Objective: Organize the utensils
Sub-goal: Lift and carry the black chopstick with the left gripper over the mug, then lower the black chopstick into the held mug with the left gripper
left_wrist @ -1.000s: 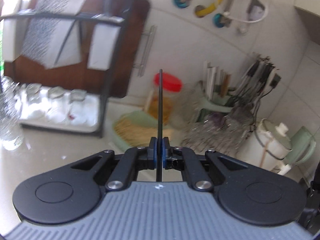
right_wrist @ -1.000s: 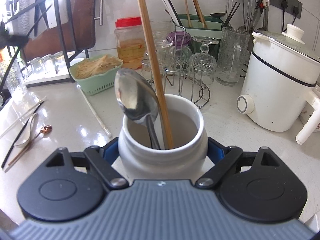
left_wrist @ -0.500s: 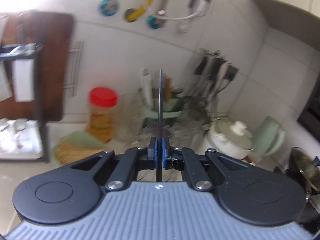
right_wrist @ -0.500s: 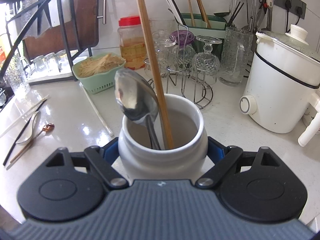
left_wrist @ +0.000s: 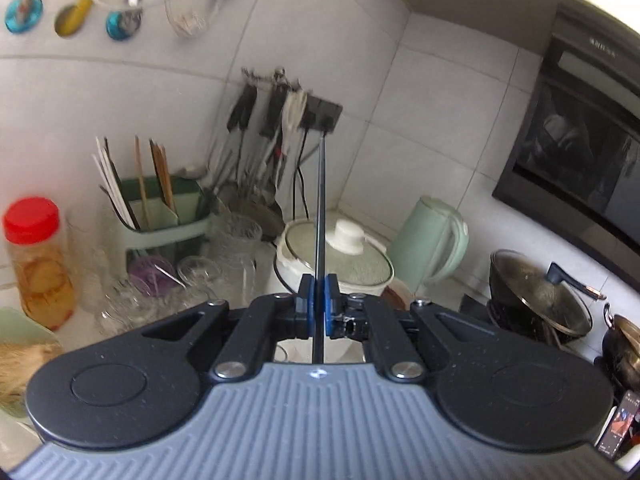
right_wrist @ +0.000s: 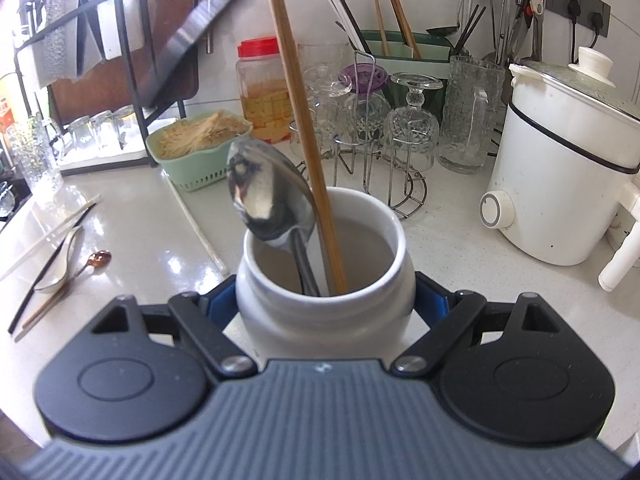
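**Kitchen corner: chopstick lifted, jar gripped**

Pale speckled stone desk (right_wrist: 448,248) is running along a white tiled wall, crowded with kitchenware. Right gripper (right_wrist: 324,300) is clasping a white ceramic utensil jar (right_wrist: 324,304), its blue-padded jaws pressing on both sides of the jar's belly. Jar is standing upright on the desk, holding a large steel spoon (right_wrist: 268,196) bowl-up and a long brown wooden chopstick (right_wrist: 306,136) leaning beside it, the two touching near the rim.

Left gripper (left_wrist: 319,300) is pinching a thin black chopstick (left_wrist: 321,216), jaws clenched on it near its lower end; the stick is pointing straight ahead and up, in the air above the desk, lined up against a white lidded cooker (left_wrist: 344,256) and a mint-green kettle (left_wrist: 430,248) behind. That view is slightly blurred at the left.

Loose utensils are lying on the desk at the left of the right wrist view: a white ceramic soup spoon (right_wrist: 60,260), a small copper-coloured spoon (right_wrist: 98,259), a black chopstick (right_wrist: 44,280) and pale chopsticks (right_wrist: 52,228), close together, some overlapping. A single white chopstick (right_wrist: 198,232) is lying apart, between them and the jar.

Behind: a green basket of pale noodles (right_wrist: 196,156), a red-lidded plastic jar (right_wrist: 262,84), glasses upturned on a wire rack (right_wrist: 404,184), a green holder of chopsticks (right_wrist: 400,50).
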A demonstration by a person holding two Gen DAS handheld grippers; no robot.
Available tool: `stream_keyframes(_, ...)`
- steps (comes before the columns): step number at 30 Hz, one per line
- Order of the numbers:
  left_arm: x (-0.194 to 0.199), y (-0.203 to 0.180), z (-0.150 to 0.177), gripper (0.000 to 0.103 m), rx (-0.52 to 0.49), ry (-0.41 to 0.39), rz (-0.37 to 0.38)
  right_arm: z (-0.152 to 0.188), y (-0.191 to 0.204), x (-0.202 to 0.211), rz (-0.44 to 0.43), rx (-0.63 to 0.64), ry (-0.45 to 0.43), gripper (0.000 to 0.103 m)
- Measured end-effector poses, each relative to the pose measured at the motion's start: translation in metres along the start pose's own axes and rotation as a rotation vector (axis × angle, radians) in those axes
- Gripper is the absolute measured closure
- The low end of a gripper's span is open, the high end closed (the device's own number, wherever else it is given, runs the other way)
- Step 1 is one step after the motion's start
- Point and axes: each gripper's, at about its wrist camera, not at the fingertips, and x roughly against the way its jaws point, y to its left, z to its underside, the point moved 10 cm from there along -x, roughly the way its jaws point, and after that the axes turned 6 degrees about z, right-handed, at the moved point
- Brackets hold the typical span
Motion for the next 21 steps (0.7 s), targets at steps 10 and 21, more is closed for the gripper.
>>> stream_keyframes(10,-0.034,0.022,0.031,0.097,0.025,0.029,-0.040,0.000,-0.001,0.000,-0.007,0.003,-0.004,0.013)
stream_keyframes(21,-0.056,0.019,0.042,0.097,0.002,0.037,-0.023,0.000,0.000,-0.001,-0.011,0.000,-0.002,0.013)
